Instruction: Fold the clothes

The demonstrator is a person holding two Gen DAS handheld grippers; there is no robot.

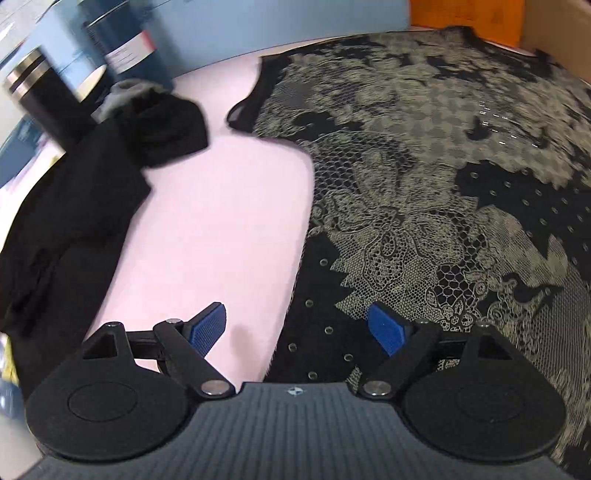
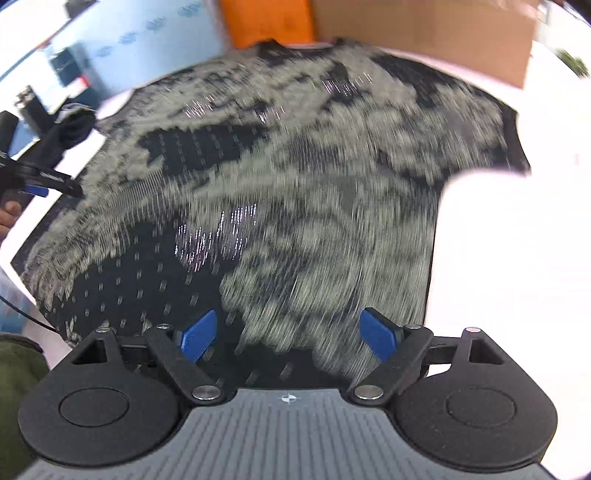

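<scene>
A black top with a pale lace print [image 1: 424, 177] lies spread flat on the pale pink table [image 1: 207, 229]. It also fills the right wrist view [image 2: 295, 192], blurred by motion. My left gripper [image 1: 297, 326] is open and empty, low over the shirt's left edge near the hem, one finger over bare table, the other over cloth. My right gripper [image 2: 288, 334] is open and empty above the shirt's lower part. The left gripper [image 2: 37, 188] also shows at the far left of the right wrist view.
A pile of black clothes [image 1: 74, 206] lies on the table's left side. A dark flask [image 1: 40, 99] and a dark canister [image 1: 122, 44] stand behind it. A cardboard box [image 2: 424, 33] and an orange object [image 2: 266, 22] sit beyond the shirt's collar.
</scene>
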